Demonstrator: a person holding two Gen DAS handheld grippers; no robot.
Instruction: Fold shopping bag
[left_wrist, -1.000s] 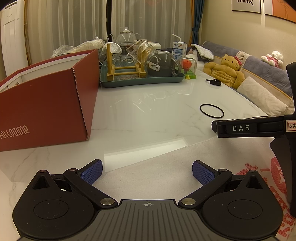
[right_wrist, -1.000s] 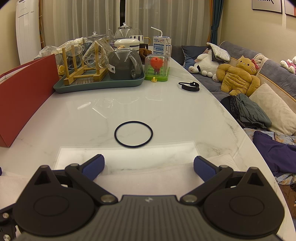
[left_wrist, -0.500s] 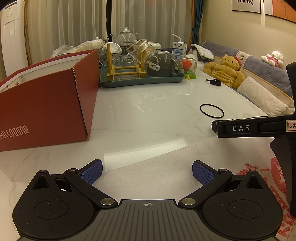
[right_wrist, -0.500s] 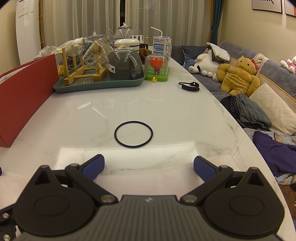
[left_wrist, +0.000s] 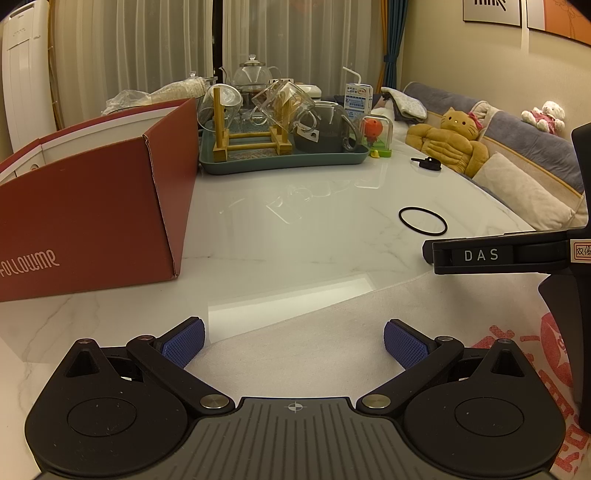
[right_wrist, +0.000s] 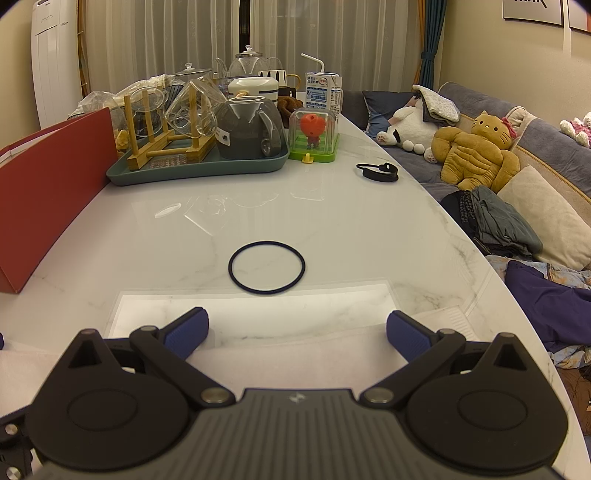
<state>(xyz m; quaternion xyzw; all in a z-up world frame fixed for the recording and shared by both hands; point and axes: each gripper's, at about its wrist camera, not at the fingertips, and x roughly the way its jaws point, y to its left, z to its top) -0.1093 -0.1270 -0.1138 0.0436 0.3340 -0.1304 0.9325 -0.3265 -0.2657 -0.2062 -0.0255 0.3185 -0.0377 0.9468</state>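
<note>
A white shopping bag (left_wrist: 332, 343) with red print at its right side lies flat on the marble table, near the front edge. My left gripper (left_wrist: 294, 345) hovers over it, open, with nothing between its blue pads. The other gripper's black body (left_wrist: 517, 254), marked DAS, reaches in from the right of the left wrist view. In the right wrist view the same white bag (right_wrist: 295, 354) lies under my right gripper (right_wrist: 297, 334), which is also open and empty.
A red box (left_wrist: 85, 218) stands at the left. A black rubber ring (right_wrist: 266, 267) lies ahead on the marble table (right_wrist: 332, 221). Behind are a green tray (left_wrist: 284, 160) of glassware, a milk carton (right_wrist: 323, 94) and a toy dome (right_wrist: 314, 136). A sofa with plush toys (right_wrist: 476, 155) runs along the right.
</note>
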